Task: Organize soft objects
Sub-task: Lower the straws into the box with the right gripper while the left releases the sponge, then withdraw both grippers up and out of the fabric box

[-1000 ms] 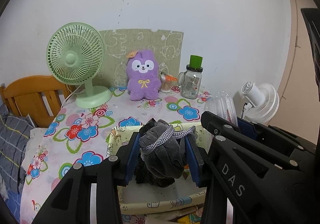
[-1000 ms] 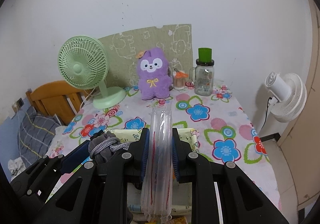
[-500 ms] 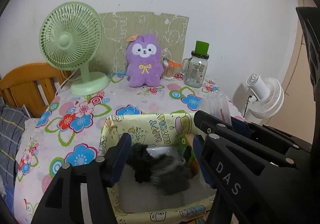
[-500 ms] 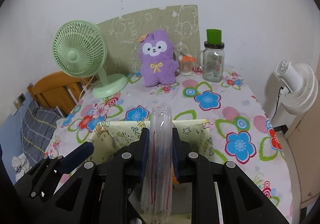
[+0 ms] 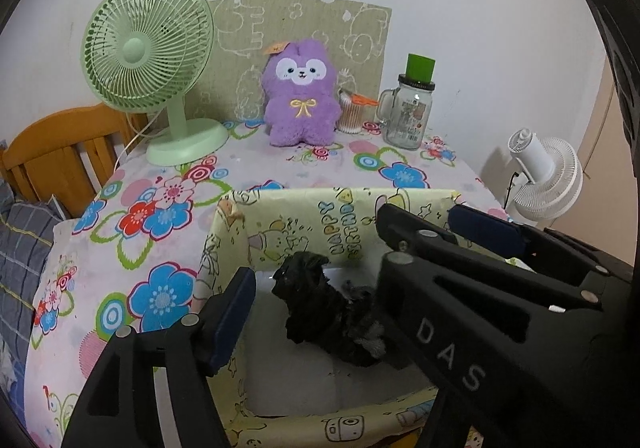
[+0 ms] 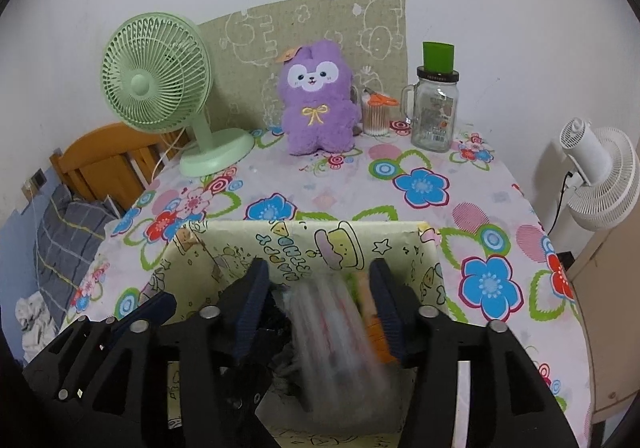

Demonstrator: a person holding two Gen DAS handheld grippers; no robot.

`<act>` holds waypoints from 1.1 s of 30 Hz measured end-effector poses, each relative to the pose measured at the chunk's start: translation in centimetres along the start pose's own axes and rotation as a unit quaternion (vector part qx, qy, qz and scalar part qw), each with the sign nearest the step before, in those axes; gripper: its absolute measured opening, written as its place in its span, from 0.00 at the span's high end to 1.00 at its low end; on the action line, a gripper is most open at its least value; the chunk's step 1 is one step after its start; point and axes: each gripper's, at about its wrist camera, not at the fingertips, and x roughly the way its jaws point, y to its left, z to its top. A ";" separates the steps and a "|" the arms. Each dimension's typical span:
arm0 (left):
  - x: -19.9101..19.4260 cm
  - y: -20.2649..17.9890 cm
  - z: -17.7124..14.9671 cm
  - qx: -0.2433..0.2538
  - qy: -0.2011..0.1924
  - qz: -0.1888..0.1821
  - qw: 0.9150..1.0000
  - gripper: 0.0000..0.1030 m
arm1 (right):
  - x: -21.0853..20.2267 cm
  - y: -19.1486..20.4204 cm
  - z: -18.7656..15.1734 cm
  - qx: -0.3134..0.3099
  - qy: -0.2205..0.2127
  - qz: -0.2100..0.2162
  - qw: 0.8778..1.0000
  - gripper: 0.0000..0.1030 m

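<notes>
1. Left tongs [image 5: 316, 312]: jaws have just been opening, now released wide; the dark knitted bundle [image 5: 320, 304] lies loose on the floor of the box [image 5: 224, 244], between the pads, part-hidden by the right finger.
2. Right tongs [image 6: 320, 300]: jaws have just been opening, released; the clear plastic packet [image 6: 332, 332] between them is motion-blurred.
3. The paper-lined box sits at the table's near edge; a fluffy purple plush [image 6: 316, 99] stands at the far edge.

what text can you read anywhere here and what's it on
"HAPPY BIRTHDAY": printed on the inner wall of the yellow cartoon box; the second word is partly hidden in the right wrist view.
"DAS": white letters on the black arm of the left gripper.
Label on the glass jar: print and a barcode, too small to read.
Outlined shapes on the green board behind the purple plush: drawings, perhaps letters, not legible.
</notes>
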 end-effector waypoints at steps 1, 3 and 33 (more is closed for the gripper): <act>0.1 0.1 -0.1 0.000 0.002 0.001 1.000 0.27 | 0.1 0.0 -0.1 -0.001 0.001 -0.001 1.000 0.43; 0.2 0.1 -0.2 0.000 0.003 0.002 1.000 0.24 | 0.1 0.0 -0.2 -0.002 0.002 -0.004 1.000 0.42; -5.0 -1.2 -1.5 0.004 -0.034 -0.027 0.999 0.04 | -7.6 -0.3 -1.9 -0.004 -0.053 -0.049 0.997 0.15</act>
